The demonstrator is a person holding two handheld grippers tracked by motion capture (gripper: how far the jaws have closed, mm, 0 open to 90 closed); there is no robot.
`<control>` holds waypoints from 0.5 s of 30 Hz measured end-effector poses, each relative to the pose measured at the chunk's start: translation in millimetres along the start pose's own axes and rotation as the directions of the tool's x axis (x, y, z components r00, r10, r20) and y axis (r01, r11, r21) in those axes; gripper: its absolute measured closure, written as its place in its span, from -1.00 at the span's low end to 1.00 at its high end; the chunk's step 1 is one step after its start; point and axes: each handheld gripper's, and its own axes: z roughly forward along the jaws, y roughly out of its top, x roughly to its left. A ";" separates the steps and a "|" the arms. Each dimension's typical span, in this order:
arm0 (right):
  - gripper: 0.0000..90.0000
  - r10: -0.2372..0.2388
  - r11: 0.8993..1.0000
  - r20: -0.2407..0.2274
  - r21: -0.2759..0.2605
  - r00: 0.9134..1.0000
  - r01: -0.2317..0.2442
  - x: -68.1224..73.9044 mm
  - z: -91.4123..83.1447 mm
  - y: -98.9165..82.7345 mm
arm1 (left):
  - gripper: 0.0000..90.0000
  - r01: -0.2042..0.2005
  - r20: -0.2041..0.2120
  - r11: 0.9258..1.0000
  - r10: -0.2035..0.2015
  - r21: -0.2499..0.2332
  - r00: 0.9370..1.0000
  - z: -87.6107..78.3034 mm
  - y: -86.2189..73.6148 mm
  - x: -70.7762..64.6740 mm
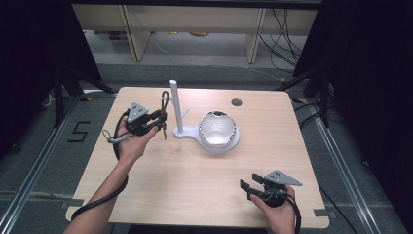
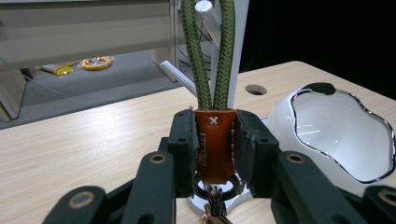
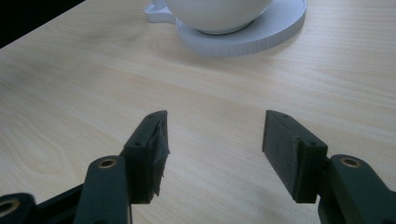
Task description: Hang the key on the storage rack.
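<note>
Key strap (image 2: 214, 93): braided green cord loop with a brown leather tab, long axis upright, loop end pointing up beside the white post (image 1: 174, 105) of the stand (image 1: 187, 132), near the table's (image 1: 195, 195) far left. Left gripper (image 2: 214, 149) clamps the leather tab between its black jaws. Metal ring below the tab is cut off at the picture's edge. White glossy bowl (image 1: 217, 129), wavy silver rim, sits on the stand's round base. Right gripper (image 3: 212, 144): jaws wide, holding nothing, above bare pale wood.

A high camera looks forward and down over the whole table (image 1: 195, 195). Two gripper cameras sit low and close, both facing the white bowl (image 2: 336, 135) near the far edge.
</note>
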 end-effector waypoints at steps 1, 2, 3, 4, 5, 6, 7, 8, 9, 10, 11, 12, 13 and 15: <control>-0.07 0.000 1.000 0.000 0.000 1.000 0.000 0.0 0.0 0.0 | 0.53 0.000 0.000 1.000 0.000 0.000 1.000 0.0 0.0 0.0; -0.07 -0.023 1.000 0.005 -0.006 1.000 0.023 -1.6 0.1 0.3 | 0.53 -0.001 -0.001 1.000 0.001 0.002 1.000 0.4 0.0 -0.3; -0.07 -0.023 1.000 0.006 -0.006 1.000 0.023 -1.6 0.0 0.3 | 0.53 0.000 -0.002 1.000 0.000 0.002 1.000 1.0 -0.1 -0.6; -0.07 -0.024 1.000 0.006 -0.004 1.000 0.024 -1.6 0.0 0.3 | 0.53 0.002 -0.001 1.000 -0.002 0.000 1.000 1.6 -0.1 -0.9; -0.07 -0.024 1.000 0.006 -0.005 1.000 0.024 -1.7 0.0 0.4 | 0.53 0.003 -0.001 1.000 -0.003 0.000 1.000 1.9 -0.1 -1.0; -0.07 -0.024 1.000 0.007 -0.005 1.000 0.024 -1.7 0.0 0.4 | 0.53 0.003 -0.003 1.000 -0.003 0.002 1.000 2.4 -0.3 -1.4; -0.07 -0.034 0.999 0.008 -0.011 0.999 0.034 -2.4 0.5 0.1 | 0.53 0.004 -0.003 1.000 -0.004 0.002 1.000 2.9 -0.5 -1.7; -0.07 -0.034 0.999 0.009 -0.011 0.999 0.034 -2.4 0.5 0.1 | 0.53 0.003 -0.001 1.000 -0.003 0.005 1.000 4.1 -1.1 -2.2; -0.07 -0.034 0.999 0.009 -0.011 0.999 0.034 -2.4 0.5 0.1 | 0.53 0.003 -0.001 1.000 -0.003 0.005 1.000 4.1 -1.1 -2.2; -0.07 0.006 1.000 0.001 -0.001 1.000 -0.006 0.3 0.2 -0.4 | 0.53 0.007 -0.003 1.000 -0.007 0.007 1.000 5.5 -1.7 -2.8; -0.07 0.006 1.000 0.001 -0.001 1.000 -0.006 0.3 0.2 -0.4 | 0.53 0.007 -0.003 1.000 -0.007 0.007 1.000 5.5 -1.7 -2.8; -0.07 0.020 1.000 -0.002 0.006 1.000 -0.020 1.2 -0.6 -0.3 | 0.53 0.009 -0.003 1.000 -0.009 0.009 1.000 7.1 -2.5 -3.3; -0.07 0.020 1.000 -0.002 0.006 1.000 -0.020 1.2 -0.6 -0.3 | 0.53 0.009 -0.003 1.000 -0.009 0.009 1.000 7.1 -2.5 -3.3; -0.07 0.021 1.000 -0.002 0.007 1.000 -0.021 1.3 -0.5 -0.3 | 0.53 0.011 -0.002 1.000 -0.011 0.010 1.000 8.7 -3.4 -3.9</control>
